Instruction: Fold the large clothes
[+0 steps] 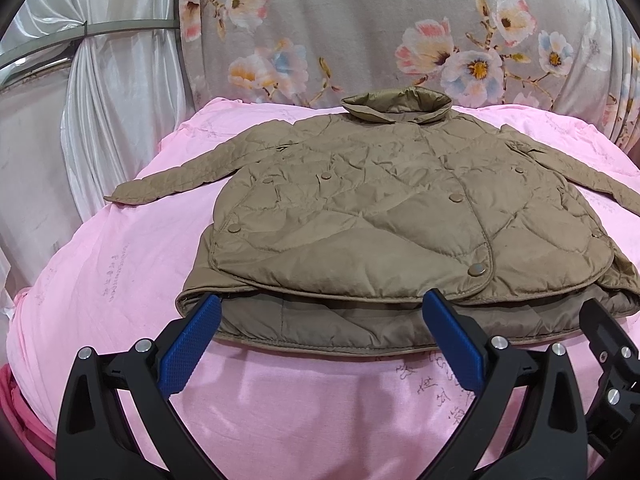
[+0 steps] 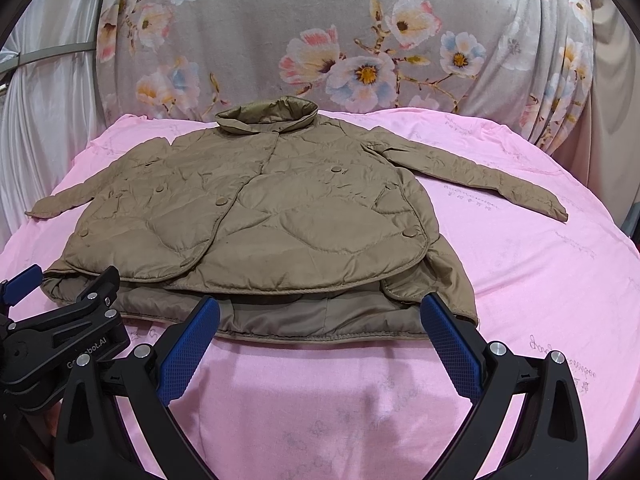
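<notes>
- brown quilted jacket [image 1: 360, 208] lies front-up and flat on the pink sheet [image 1: 120, 280], snaps done up, collar [image 1: 398, 108] at the far end by the floral cloth [image 1: 360, 20], hem nearest the cameras
- both sleeves spread out to the sides; left sleeve [image 1: 168, 184] reaches toward the white curtain [image 1: 112, 100]; right sleeve [image 2: 480, 176] runs out across the sheet, cuff well apart from the body
- near hem not tidy; front panel sits short of the back panel, so the lining [image 1: 340, 320] shows along the near edge
- left hand-held gripper [image 1: 320, 316] wide open, holding nothing; blue pads [image 1: 192, 344] sit at the near hem, left pad tip just at the hem's corner; cannot tell whether it touches the fabric
- right hand-held gripper [image 2: 320, 316] also wide open and empty, poised at the hem on the right half of the jacket; each gripper shows at the edge of the other's view, so the two are side by side
- progress: judged at the very start; garment is laid out, no fold visible yet; sleeves not brought in, body not doubled
- left to do, as a guess: take hold of hem or sleeves, fold sleeves across the chest, then fold body hem-to-collar
- risk: puffy slick shell may slide or spring back; uneven hem layers mean a pinch could catch only one layer
</notes>
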{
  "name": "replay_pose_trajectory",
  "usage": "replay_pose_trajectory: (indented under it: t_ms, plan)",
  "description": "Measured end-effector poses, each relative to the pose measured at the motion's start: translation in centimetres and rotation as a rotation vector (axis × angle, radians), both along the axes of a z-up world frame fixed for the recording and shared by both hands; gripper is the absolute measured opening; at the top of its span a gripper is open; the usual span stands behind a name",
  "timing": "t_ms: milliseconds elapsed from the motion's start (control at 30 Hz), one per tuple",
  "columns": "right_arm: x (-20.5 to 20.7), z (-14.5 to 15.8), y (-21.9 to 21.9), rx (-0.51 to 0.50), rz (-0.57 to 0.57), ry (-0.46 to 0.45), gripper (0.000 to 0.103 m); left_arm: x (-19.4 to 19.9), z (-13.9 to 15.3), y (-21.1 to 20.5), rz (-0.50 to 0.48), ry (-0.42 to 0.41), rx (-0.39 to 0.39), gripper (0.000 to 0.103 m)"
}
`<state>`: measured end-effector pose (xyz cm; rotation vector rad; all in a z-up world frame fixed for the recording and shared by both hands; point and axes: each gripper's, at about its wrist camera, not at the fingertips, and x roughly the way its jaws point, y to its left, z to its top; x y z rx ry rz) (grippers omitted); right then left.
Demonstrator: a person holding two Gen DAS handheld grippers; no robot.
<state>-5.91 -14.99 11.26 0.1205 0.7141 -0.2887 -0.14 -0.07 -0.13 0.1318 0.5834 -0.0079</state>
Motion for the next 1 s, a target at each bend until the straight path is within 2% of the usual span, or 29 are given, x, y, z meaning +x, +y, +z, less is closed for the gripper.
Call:
replay_pose_trajectory:
  t_ms: [400,667,800,867,1000]
  plan:
    - [0.1,-0.1,-0.1,0.004,-0.003,-0.003,0.098,0.1,-0.1,-0.2,0.0,0.002,0.002,0.098]
    - [-0.5,1.1,-1.3,0.056,-0.015,-0.027,0.098,-0.4,0.2,0.0,0.0,-0.008,0.0,0.098]
    - [-1.6,3.1,-5.0,0.103,-0.055,-0.112,0.098,-0.9,1.1,1.0,-0.016,0.007,-0.004,0.098]
    - [-1.7,4.0,-8.1,0.151,-0.116,-0.148,0.098,-0.6,2.2,2.1,-0.033,0.022,-0.027,0.098]
    - [0.1,4.0,-16.9,0.318,-0.246,-0.124,0.098,1.3,4.5,4.7,-0.005,0.032,-0.097,0.098]
